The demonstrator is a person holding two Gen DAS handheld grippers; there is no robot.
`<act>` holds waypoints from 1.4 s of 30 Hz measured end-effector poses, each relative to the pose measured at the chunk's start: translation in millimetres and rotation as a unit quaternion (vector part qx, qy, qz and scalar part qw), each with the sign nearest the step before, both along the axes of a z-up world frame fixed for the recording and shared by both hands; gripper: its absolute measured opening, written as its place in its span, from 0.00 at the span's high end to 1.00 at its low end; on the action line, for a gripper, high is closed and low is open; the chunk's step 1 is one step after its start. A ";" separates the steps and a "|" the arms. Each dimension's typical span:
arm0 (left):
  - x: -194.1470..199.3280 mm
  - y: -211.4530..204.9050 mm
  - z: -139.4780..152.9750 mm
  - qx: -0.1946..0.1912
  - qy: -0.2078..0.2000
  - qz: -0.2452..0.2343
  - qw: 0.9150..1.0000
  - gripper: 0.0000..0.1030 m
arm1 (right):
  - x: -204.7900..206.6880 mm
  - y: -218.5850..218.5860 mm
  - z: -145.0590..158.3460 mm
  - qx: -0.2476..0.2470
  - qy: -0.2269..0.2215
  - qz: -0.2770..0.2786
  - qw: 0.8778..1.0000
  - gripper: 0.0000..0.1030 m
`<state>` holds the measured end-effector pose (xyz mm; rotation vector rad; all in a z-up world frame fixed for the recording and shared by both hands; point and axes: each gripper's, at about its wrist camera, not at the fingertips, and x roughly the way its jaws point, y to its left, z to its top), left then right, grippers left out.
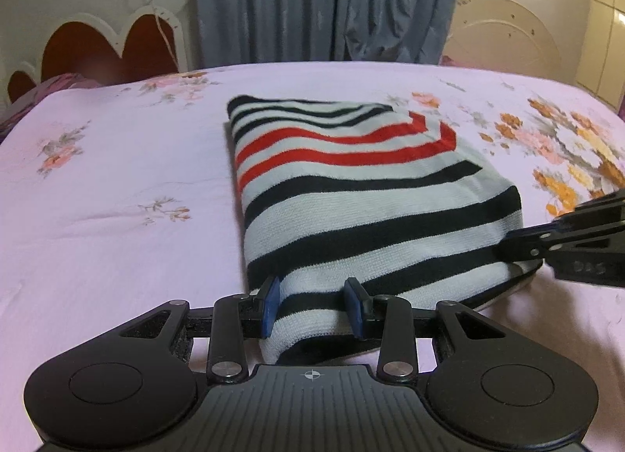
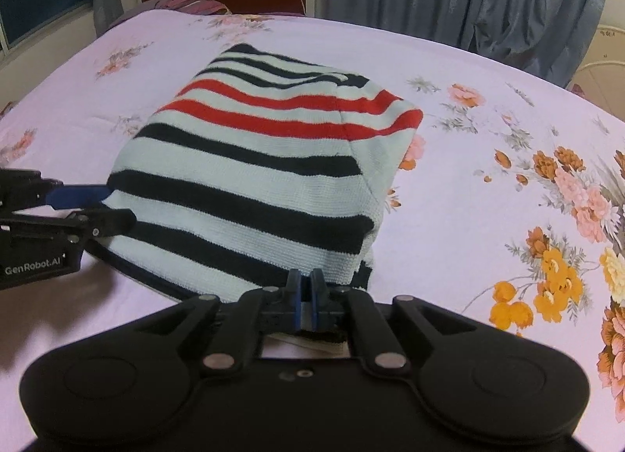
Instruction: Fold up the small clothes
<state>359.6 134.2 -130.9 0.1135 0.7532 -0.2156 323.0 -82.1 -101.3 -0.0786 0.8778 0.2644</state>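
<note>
a folded striped sweater (image 1: 351, 194) on the bed (image 1: 117, 178) is gripped by the part-open left gripper (image 1: 312, 307); its edge is pinched by the near-closed right gripper (image 2: 306, 296).

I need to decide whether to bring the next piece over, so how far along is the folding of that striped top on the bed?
Mostly done: the striped top already lies as a compact folded rectangle on the floral bedsheet. In hand: the left gripper has the near folded edge bunched between its pads, and the right gripper, nearly shut, sits at the other near corner. Left: probably a last fold or just letting go.
</note>
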 end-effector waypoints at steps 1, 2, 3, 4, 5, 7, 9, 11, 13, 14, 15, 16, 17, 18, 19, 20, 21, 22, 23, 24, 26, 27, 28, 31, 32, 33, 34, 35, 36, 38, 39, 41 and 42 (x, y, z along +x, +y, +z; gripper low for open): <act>-5.5 -0.2 4.4 -0.001 -0.006 0.004 1.000 0.65 | -5.7 -3.8 5.4 0.008 -0.012 -0.005 1.000 0.90; -11.9 0.0 7.9 -0.004 -0.011 0.008 1.000 0.65 | -15.2 -9.0 12.1 0.017 -0.028 -0.011 0.999 0.83; -19.4 0.2 10.6 -0.007 -0.015 0.015 1.000 0.64 | -23.2 -13.2 16.0 0.022 -0.035 -0.018 0.999 0.78; -26.8 0.1 12.2 -0.009 -0.017 0.022 1.000 0.52 | -29.4 -17.0 18.5 0.026 -0.040 -0.024 0.999 0.75; -35.2 -0.7 13.5 -0.014 -0.019 0.028 0.999 0.38 | -39.5 -22.1 21.0 0.032 -0.045 -0.026 0.998 0.64; -57.7 -2.2 18.1 -0.017 -0.042 0.057 0.997 0.00 | -56.6 -30.6 25.0 0.032 -0.059 -0.040 0.997 0.19; -82.1 -6.2 24.0 -0.021 -0.058 0.070 0.996 0.00 | -76.3 -37.8 27.3 0.015 -0.078 -0.063 0.995 0.01; -103.2 -8.8 30.9 -0.036 -0.053 0.068 0.996 0.00 | -93.1 -44.0 26.9 0.003 -0.064 -0.073 0.995 0.01; -126.9 -12.2 40.1 -0.044 -0.063 0.072 0.994 0.00 | -112.6 -51.5 28.3 -0.008 -0.052 -0.089 0.995 0.01; -138.4 -14.6 45.5 -0.044 -0.062 0.073 0.994 0.00 | -122.8 -53.7 30.1 -0.014 -0.056 -0.093 0.994 0.01; -147.2 -15.2 50.2 -0.044 -0.060 0.075 0.994 0.00 | -135.5 -56.1 34.1 -0.013 -0.062 -0.089 0.994 0.01; -156.7 -17.1 55.1 -0.044 -0.059 0.078 0.994 0.00 | -148.1 -57.2 39.1 -0.005 -0.068 -0.087 0.994 0.01; -166.5 -18.9 60.2 -0.046 -0.060 0.078 0.994 0.00 | -161.5 -59.1 45.5 0.005 -0.076 -0.088 0.993 0.01; -177.2 -20.6 65.6 -0.047 -0.065 0.078 0.994 0.00 | -172.8 -60.5 51.7 0.010 -0.082 -0.091 0.992 0.01; -187.2 -22.6 70.9 -0.045 -0.072 0.077 0.993 0.00 | -184.0 -61.2 58.2 0.015 -0.088 -0.095 0.991 0.01; -197.6 -24.3 76.5 -0.042 -0.079 0.074 0.993 0.00 | -194.8 -62.1 64.5 0.022 -0.093 -0.097 0.991 0.01; -207.3 -25.4 81.7 -0.042 -0.085 0.073 0.993 0.00 | -205.1 -62.2 70.9 0.027 -0.099 -0.099 0.990 0.01; -216.9 -25.1 86.6 -0.044 -0.090 0.072 0.992 0.00 | -214.3 -63.2 77.1 0.032 -0.105 -0.097 0.989 0.01; -226.1 -25.4 91.3 -0.048 -0.094 0.070 0.992 0.00 | -222.3 -62.8 82.4 0.034 -0.111 -0.096 0.989 0.01; -235.1 -26.4 96.0 -0.050 -0.097 0.072 0.991 0.00 | -229.3 -62.4 87.2 0.033 -0.114 -0.096 0.988 0.01; -252.3 -27.3 104.0 -0.057 -0.107 0.075 0.990 0.00 | -244.7 -60.2 95.7 0.028 -0.123 -0.091 0.988 0.01; -260.3 -28.0 107.3 -0.060 -0.111 0.076 0.989 0.00 | -250.3 -59.6 99.1 0.025 -0.128 -0.089 0.987 0.01; -267.0 -28.0 110.1 -0.061 -0.115 0.079 0.988 0.00 | -257.2 -58.5 102.9 0.022 -0.133 -0.088 0.987 0.01; -281.1 -28.5 116.3 -0.059 -0.124 0.080 0.987 0.00 | -272.2 -55.2 110.8 0.015 -0.146 -0.082 0.986 0.01; -284.1 -29.0 117.3 -0.058 -0.125 0.081 0.987 0.00 | -275.8 -54.8 112.7 0.012 -0.149 -0.081 0.985 0.01; -286.9 -28.5 118.7 -0.057 -0.126 0.082 0.987 0.00 | -278.2 -54.6 113.6 0.011 -0.151 -0.080 0.985 0.01; -289.6 -27.9 120.1 -0.057 -0.128 0.083 0.987 0.00 | -280.2 -54.5 114.9 0.011 -0.154 -0.080 0.985 0.01; -292.0 -27.0 121.5 -0.057 -0.130 0.084 0.986 0.00 | -281.9 -55.1 116.4 0.012 -0.156 -0.080 0.984 0.01; -295.2 -26.4 123.1 -0.057 -0.133 0.084 0.986 0.00 | -283.0 -55.3 117.1 0.013 -0.158 -0.081 0.984 0.01; -298.1 -25.2 125.2 -0.055 -0.135 0.085 0.986 0.00 | -284.8 -55.5 119.0 0.014 -0.161 -0.082 0.983 0.01; -299.1 -25.6 126.0 -0.054 -0.136 0.084 0.986 0.00 | -285.5 -55.1 119.4 0.014 -0.162 -0.082 0.983 0.01; -300.3 -25.1 126.3 -0.054 -0.136 0.084 0.986 0.00 | -287.0 -54.5 120.4 0.015 -0.163 -0.081 0.983 0.01; -301.0 -25.7 126.4 -0.055 -0.136 0.084 0.986 0.00 | -288.4 -53.8 120.5 0.015 -0.164 -0.080 0.983 0.01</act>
